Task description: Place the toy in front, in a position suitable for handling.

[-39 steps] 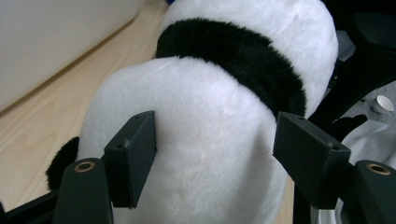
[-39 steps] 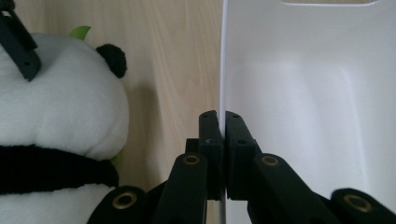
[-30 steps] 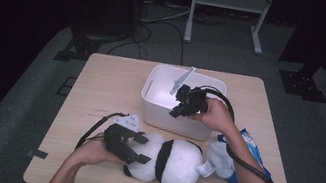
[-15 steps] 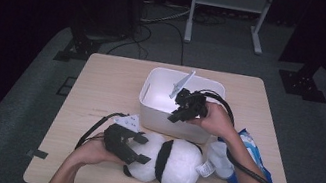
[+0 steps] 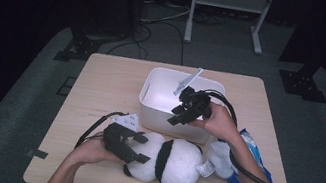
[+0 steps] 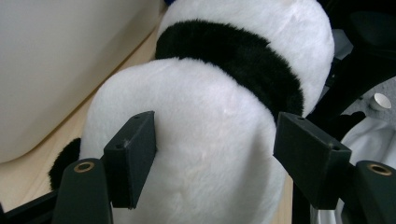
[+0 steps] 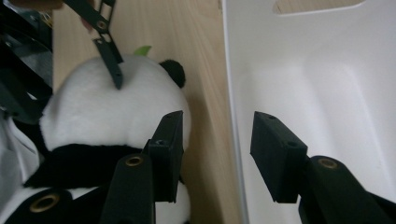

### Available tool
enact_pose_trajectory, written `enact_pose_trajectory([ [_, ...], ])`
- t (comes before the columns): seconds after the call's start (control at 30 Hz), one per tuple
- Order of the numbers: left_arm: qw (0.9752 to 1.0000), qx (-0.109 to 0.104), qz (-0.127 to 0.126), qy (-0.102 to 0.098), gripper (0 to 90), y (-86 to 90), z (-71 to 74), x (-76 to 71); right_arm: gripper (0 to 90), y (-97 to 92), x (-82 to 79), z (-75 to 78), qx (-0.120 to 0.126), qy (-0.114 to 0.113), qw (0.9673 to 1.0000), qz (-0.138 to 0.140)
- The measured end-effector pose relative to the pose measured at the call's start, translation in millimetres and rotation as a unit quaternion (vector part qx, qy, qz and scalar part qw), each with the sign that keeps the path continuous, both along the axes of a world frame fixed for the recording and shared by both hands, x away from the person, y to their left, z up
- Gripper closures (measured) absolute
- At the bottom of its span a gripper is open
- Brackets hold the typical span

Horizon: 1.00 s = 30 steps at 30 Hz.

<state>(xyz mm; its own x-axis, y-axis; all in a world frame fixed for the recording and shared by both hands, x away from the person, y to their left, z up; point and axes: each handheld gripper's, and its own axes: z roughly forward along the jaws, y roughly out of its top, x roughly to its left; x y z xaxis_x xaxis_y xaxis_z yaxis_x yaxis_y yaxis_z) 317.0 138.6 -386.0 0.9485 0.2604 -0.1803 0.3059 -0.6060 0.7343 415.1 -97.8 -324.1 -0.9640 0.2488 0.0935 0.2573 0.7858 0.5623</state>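
Panda plush (image 5: 174, 162) is lying lengthwise along the table's (image 5: 101, 85) near edge, left gripper's (image 5: 133, 146) wide-open jaws straddling its head (right gripper (image 5: 178, 116) gaping over the white bin's (image 5: 157, 113) rim).

One plush panda (image 5: 174, 162), one white bin (image 5: 159, 103)

Far-left table (image 5: 102, 81) lies open; white bin (image 5: 155, 110) and plush panda (image 5: 173, 164) crowd the near-right.

Light wooden table (image 5: 106, 86) bearing white plastic bin (image 5: 158, 108) near centre, plush panda (image 5: 169, 161) at six o'clock, blue-white packet (image 5: 253, 156) at four o'clock.
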Motion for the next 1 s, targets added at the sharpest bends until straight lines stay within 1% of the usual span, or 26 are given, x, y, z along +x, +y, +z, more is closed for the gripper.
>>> enact_pose_trajectory([
  [0.1, 1.0, 0.001, -0.002, -0.004, 27.1, -0.2, 1.8, 0.1, 46.8, -5.3, -6.9, 6.9, 0.017, -0.007, 0.9998, -0.006],
  [0.17, 1.0, -0.001, -0.002, -0.006, 25.2, -0.7, 3.5, 0.2, 45.6, -9.2, -12.5, 10.9, 0.024, -0.013, 0.9996, -0.008],
  [0.2, 1.0, 0.0, -0.004, -0.008, 24.9, -0.3, 4.3, 0.5, 45.0, -11.1, -15.8, 12.7, 0.027, -0.012, 0.9995, -0.008],
  [0.27, 1.0, 0.0, -0.004, -0.006, 24.0, 0.7, 5.2, 0.8, 43.7, -14.4, -22.1, 16.1, 0.03, -0.014, 0.9994, -0.007],
  [0.33, 1.0, -0.001, -0.004, -0.006, 23.4, 3.1, 6.3, 1.6, 42.5, -17.2, -28.6, 19.2, 0.037, -0.013, 0.9992, -0.005],
  [0.43, 0.9999, -0.005, 0.003, -0.009, 22.1, 9.0, 8.8, 2.6, 41.6, -19.6, -39.2, 22.2, 0.045, -0.019, 0.9988, 0.007],
  [0.47, 0.9999, -0.006, 0.005, -0.008, 22.0, 11.4, 9.7, 2.8, 41.3, -19.6, -43.4, 22.5, 0.045, -0.017, 0.9988, 0.012],
  [0.53, 0.9998, -0.008, 0.013, -0.01, 21.4, 16.7, 10.9, 3.6, 40.5, -17.8, -49.4, 20.4, 0.042, -0.008, 0.9988, 0.023],
  [0.67, 0.9994, -0.01, 0.03, -0.014, 20.6, 29.2, 12.9, 6.0, 39.6, -9.5, -55.6, 7.8, 0.015, 0.007, 0.9991, 0.04],
  [0.73, 0.9991, -0.008, 0.038, -0.019, 20.5, 35.9, 15.0, 6.4, 38.2, -5.7, -56.5, 0.4, 0.0, 0.017, 0.9989, 0.043],
  [0.8, 0.9988, -0.013, 0.043, -0.02, 20.0, 42.3, 16.0, 6.8, 37.5, -2.9, -56.4, -5.8, -0.001, 0.028, 0.9985, 0.046],
  [0.87, 0.9984, -0.011, 0.05, -0.024, 19.3, 49.2, 16.1, 7.9, 35.3, 0.2, -56.5, -10.3, -0.007, 0.033, 0.9983, 0.048],
  [0.97, 0.9971, -0.013, 0.07, -0.027, 18.6, 61.9, 14.4, 11.2, 33.5, 4.0, -58.7, -13.6, -0.017, 0.036, 0.9979, 0.051],
  [1.0, 0.9962, -0.02, 0.08, -0.027, 18.6, 67.7, 12.9, 12.8, 33.3, 4.8, -59.4, -14.0, -0.016, 0.034, 0.9978, 0.054],
])
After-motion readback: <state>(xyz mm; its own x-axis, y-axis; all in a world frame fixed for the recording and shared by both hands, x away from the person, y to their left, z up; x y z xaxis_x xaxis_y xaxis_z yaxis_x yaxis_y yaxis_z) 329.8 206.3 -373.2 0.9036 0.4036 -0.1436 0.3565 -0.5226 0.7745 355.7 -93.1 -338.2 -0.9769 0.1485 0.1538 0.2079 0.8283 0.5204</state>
